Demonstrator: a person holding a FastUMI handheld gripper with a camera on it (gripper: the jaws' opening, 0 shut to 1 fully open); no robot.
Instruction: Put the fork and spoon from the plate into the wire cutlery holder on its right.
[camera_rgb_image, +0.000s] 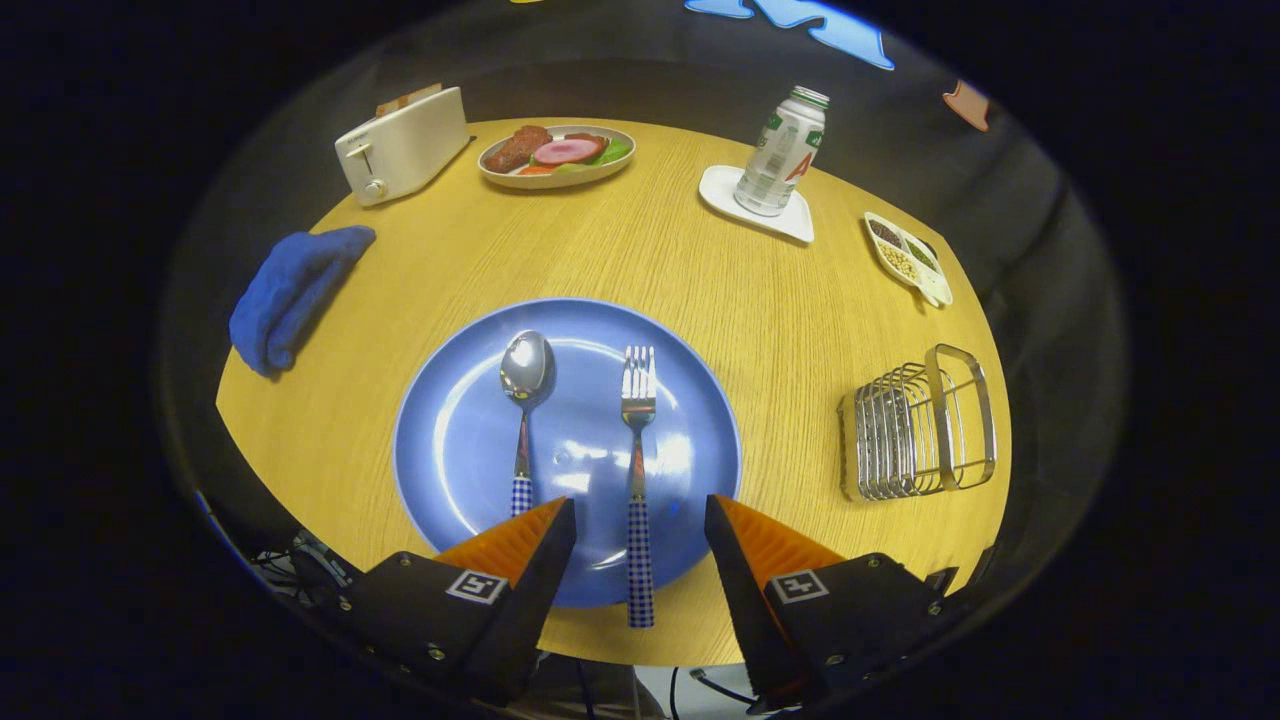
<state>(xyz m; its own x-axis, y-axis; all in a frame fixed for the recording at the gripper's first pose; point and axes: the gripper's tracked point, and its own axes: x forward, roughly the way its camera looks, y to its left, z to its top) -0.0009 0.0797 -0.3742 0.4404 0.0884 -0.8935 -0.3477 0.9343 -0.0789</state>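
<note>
A blue plate (470, 450) lies on the round wooden table, just ahead of my fingers. On it a spoon (526, 372) lies to the left and a fork (638, 400) to the right, both with blue checked handles pointing toward me. My gripper (640, 520) hovers open above the plate's near rim. The fork's handle runs down the gap between the orange fingers (520, 545), touching neither. The spoon's handle end is hidden behind the left finger. The wire cutlery holder (918, 425) stands on the table to the right of the plate.
A blue cloth (290, 295) lies left of the plate. Farther back are a white toaster (400, 145), a dish of food (556, 155), a bottle (782, 152) on a white coaster (720, 192) and a small divided dish (908, 258). The table's near edge runs beneath my fingers.
</note>
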